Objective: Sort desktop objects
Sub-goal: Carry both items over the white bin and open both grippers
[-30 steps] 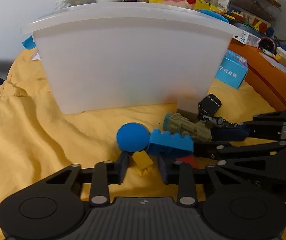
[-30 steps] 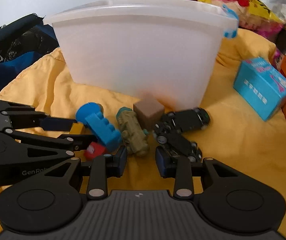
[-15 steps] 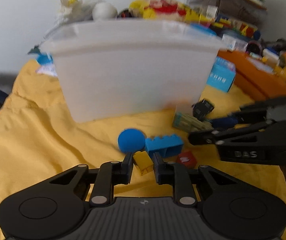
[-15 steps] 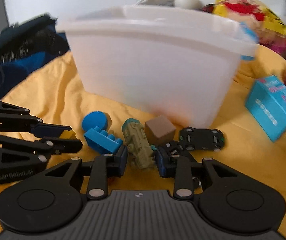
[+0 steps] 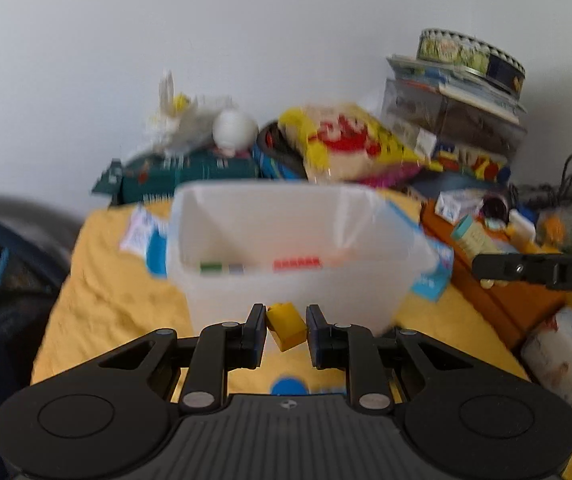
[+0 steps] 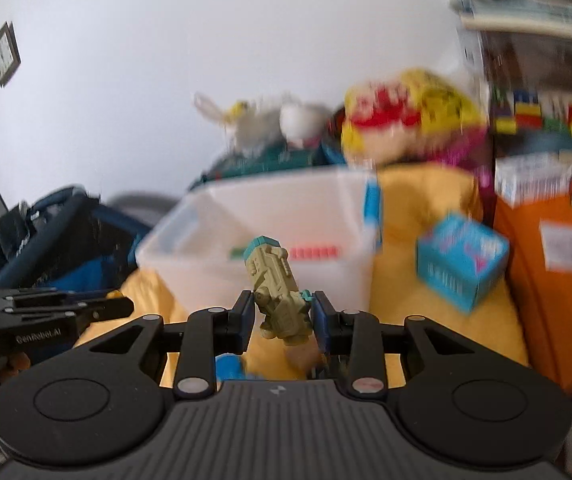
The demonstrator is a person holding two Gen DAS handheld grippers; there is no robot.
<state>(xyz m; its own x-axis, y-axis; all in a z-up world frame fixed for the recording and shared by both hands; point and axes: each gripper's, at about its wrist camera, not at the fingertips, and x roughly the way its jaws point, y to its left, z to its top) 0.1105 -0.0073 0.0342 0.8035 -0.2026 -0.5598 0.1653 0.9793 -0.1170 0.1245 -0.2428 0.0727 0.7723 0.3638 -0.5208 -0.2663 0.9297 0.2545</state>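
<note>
Toys first: the yellow brick [image 5: 286, 326] is pinched between the left tongs [image 5: 286, 330], and the olive toy train [image 6: 276, 290] with its teal end sticks up out of the right tongs [image 6: 282, 322], squeezed at its lower half. Both are held in the air in front of the white plastic bin [image 5: 298, 240]. Below the left tongs, a blue round piece [image 5: 289, 386] lies on the yellow cloth [image 5: 118, 300] that covers the surface.

The bin sits open on that cloth, and a red brick strip [image 5: 297, 263] and a green piece [image 5: 211, 267] lie at its bottom. A light blue box [image 6: 462, 260] rests on the cloth to the right of the bin, next to an orange surface [image 6: 558, 300].

Further back it's pretty cluttered: a yellow and red bag [image 5: 346, 140], a white fluffy toy [image 5: 190, 124], and stacked boxes topped by a round tin [image 5: 470, 54], all against a plain white wall [image 5: 246, 40]. A small framed picture [image 6: 5, 53] hangs on it at the far left in the right-hand view. Everything's a bit blurry.
</note>
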